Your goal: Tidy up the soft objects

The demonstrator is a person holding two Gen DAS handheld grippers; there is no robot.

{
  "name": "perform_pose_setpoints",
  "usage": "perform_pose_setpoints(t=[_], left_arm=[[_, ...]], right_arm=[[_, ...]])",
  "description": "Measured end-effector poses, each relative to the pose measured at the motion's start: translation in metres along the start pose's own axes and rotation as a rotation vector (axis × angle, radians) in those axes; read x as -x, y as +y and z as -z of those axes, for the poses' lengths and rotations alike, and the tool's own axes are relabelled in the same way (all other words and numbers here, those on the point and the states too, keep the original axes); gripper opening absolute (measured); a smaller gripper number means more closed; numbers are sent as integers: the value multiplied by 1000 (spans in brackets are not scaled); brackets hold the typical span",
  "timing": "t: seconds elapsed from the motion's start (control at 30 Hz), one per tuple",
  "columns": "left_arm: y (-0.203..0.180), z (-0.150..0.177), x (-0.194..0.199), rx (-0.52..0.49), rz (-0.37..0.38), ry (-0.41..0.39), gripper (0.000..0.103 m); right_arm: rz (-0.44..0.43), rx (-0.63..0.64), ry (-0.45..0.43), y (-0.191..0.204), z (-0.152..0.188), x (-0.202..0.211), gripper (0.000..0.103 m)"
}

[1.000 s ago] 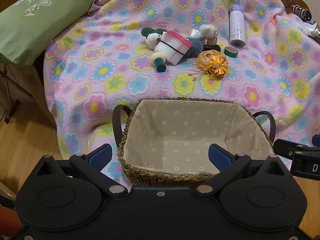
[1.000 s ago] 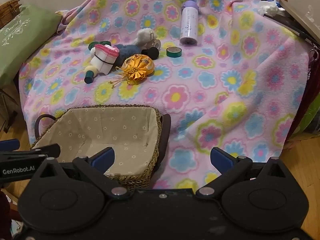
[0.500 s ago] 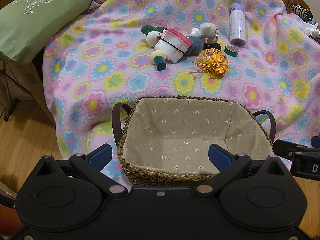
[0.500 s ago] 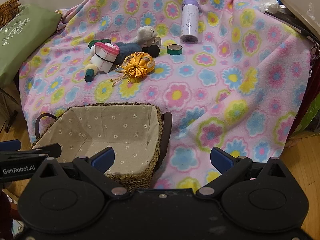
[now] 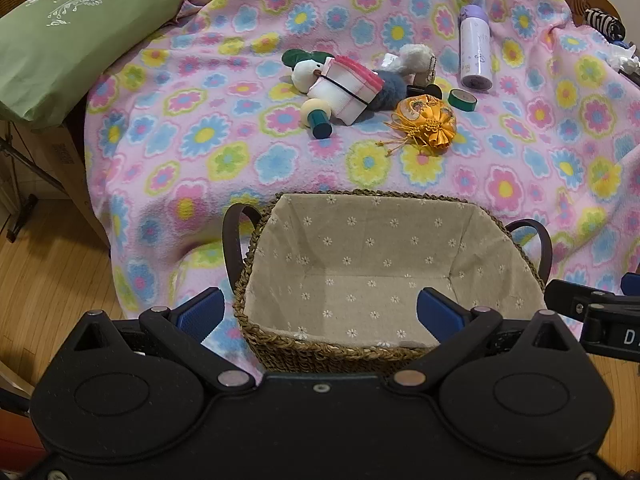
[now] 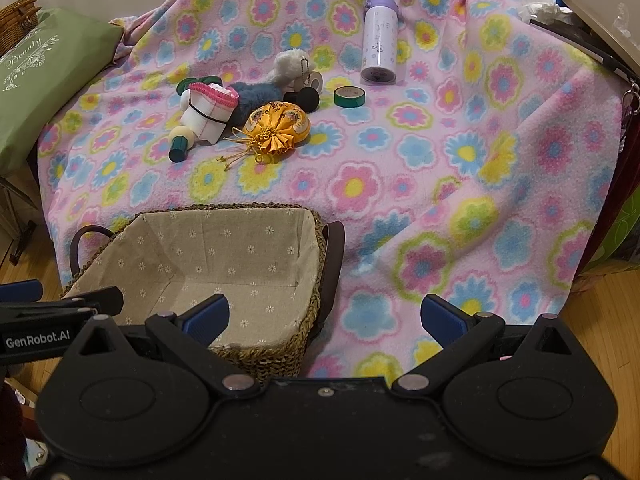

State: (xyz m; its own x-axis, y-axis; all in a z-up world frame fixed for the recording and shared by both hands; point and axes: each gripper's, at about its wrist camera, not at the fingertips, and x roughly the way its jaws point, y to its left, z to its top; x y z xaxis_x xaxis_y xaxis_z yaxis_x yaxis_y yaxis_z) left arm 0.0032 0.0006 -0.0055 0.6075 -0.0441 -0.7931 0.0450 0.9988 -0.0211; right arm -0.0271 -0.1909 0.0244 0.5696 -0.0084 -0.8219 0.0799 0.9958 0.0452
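Note:
A woven basket (image 5: pixel 280 346) (image 6: pixel 308 320) with a daisy-print lining sits empty at the near edge of the flowered blanket. Farther back lies a heap of small things: an orange satin pouch (image 5: pixel 426 124) (image 6: pixel 278 128), a white plush toy with a pink frill (image 5: pixel 340 88) (image 6: pixel 208 114), a blue-grey fluffy toy (image 5: pixel 384 90) (image 6: pixel 254 94) and a white furry keychain (image 5: pixel 414 58) (image 6: pixel 288 66). My left gripper (image 5: pixel 318 312) hangs open over the basket's near rim. My right gripper (image 6: pixel 324 316) stands open just right of the basket, holding nothing.
A lilac bottle (image 5: pixel 474 58) (image 6: pixel 379 42) and a green tape roll (image 5: pixel 462 99) (image 6: pixel 349 97) lie right of the heap. A green cushion (image 5: pixel 76 28) (image 6: pixel 44 76) rests at the far left. Wooden floor (image 5: pixel 44 280) shows below the blanket's edge. Clutter (image 6: pixel 540 0) lines the far right.
Both views have tilted slightly, so the heap on the blanket sits a little lower in frame. Both grippers stay open and the objects have not moved.

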Motion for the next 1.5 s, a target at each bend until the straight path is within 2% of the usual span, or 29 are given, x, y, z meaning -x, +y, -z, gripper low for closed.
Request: perform_pose_setpoints(t=[1.5], left_arm=[[5, -1, -8, 28, 16, 22, 99]], right_arm=[[-9, 4, 2, 1, -1, -3, 102]])
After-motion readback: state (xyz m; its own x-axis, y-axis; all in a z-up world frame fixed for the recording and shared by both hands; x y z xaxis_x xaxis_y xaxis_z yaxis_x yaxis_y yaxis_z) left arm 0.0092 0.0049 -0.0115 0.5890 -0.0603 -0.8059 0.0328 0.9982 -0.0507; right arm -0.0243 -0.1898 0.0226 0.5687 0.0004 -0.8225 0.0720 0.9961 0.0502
